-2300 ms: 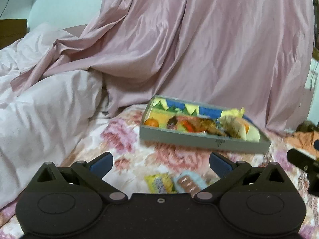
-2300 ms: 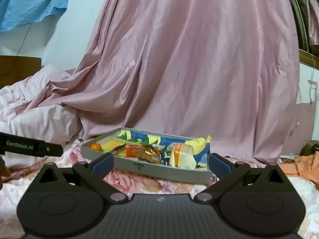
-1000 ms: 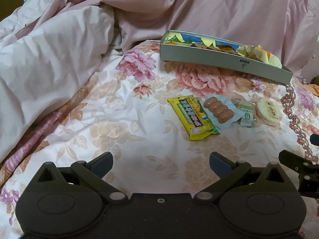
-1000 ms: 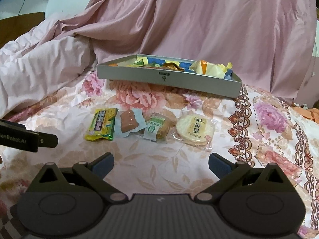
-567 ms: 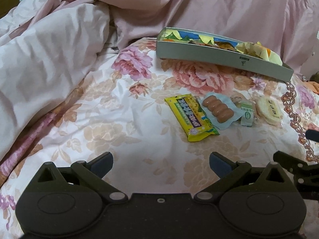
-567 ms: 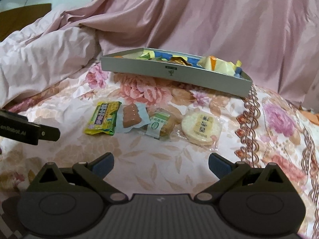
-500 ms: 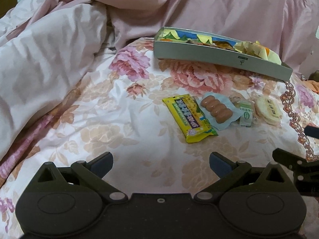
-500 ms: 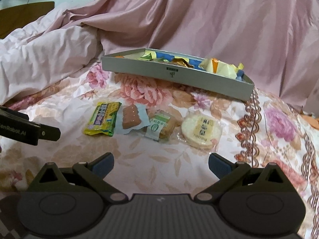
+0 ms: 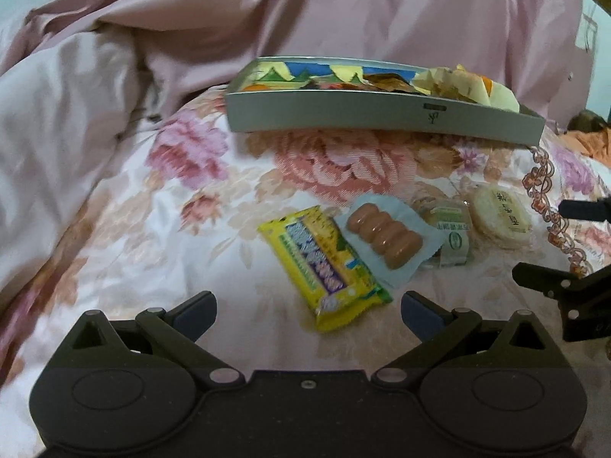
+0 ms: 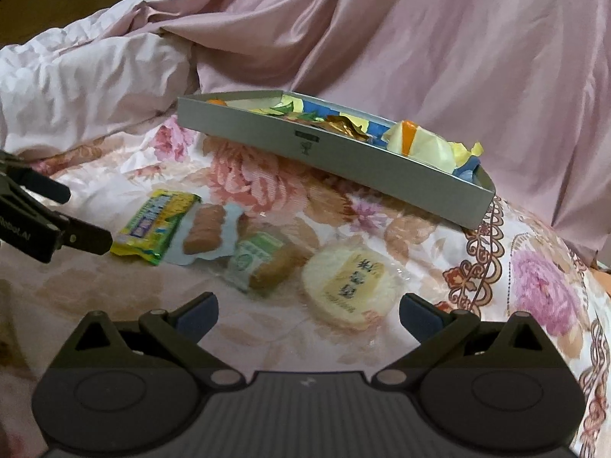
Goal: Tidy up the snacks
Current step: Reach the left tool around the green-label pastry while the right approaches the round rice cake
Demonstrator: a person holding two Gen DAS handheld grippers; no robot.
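Both claws are released and empty: the left claw (image 9: 308, 307) lines up over the yellow wafer pack (image 9: 322, 263), the right claw (image 10: 308, 307) over the round rice cracker (image 10: 349, 286), both lying on the bed near the tray (image 10: 336, 156); each should pinch its packet across the width, pressing lightly into the soft quilt

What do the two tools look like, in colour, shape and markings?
Both are matte black plastic. The left tool and the right tool each have two round discs at the base, angled linkage arms with silver pivot pins, triangular cut-outs, and blue fingertip pads. White lettering, partly readable as "Robot.AI", marks the left tool's side. No cables or sleeves show.
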